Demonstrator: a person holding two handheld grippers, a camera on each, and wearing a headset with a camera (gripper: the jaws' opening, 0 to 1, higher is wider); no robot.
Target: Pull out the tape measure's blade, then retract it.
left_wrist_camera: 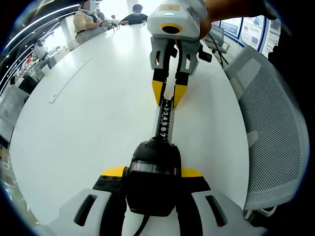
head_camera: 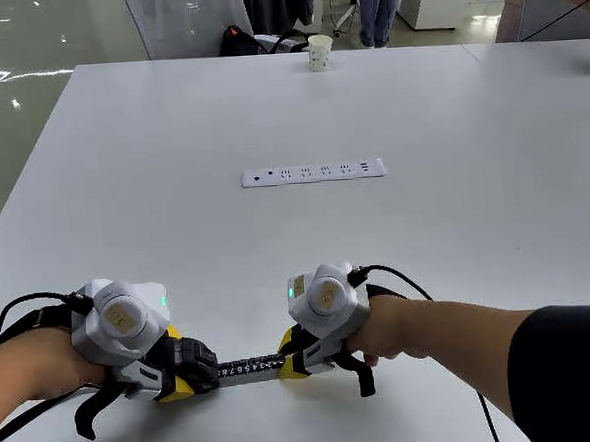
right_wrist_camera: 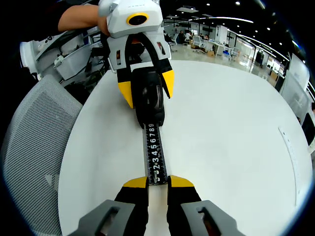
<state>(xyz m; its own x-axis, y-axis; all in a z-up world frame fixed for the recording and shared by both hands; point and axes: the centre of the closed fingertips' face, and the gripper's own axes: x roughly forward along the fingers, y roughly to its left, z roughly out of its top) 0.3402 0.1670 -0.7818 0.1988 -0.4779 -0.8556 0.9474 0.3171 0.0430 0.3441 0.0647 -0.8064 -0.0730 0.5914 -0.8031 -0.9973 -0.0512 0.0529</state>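
Observation:
A black tape measure case (head_camera: 195, 364) (left_wrist_camera: 153, 174) (right_wrist_camera: 149, 96) sits between the yellow-tipped jaws of my left gripper (head_camera: 180, 374) (left_wrist_camera: 153, 173), which is shut on it near the table's front edge. A short length of black blade (head_camera: 250, 366) (left_wrist_camera: 164, 121) (right_wrist_camera: 154, 155) with white numbers runs from the case to my right gripper (head_camera: 289, 358) (right_wrist_camera: 157, 182). The right gripper is shut on the blade's end. In each gripper view the other gripper faces the camera: the right one (left_wrist_camera: 168, 96) and the left one (right_wrist_camera: 145, 88).
A white power strip (head_camera: 313, 172) lies flat mid-table. A paper cup (head_camera: 320, 52) stands at the far edge. A grey mesh chair (left_wrist_camera: 268, 128) (right_wrist_camera: 34, 147) is beside the near edge of the white table (head_camera: 276, 242). People stand beyond the table.

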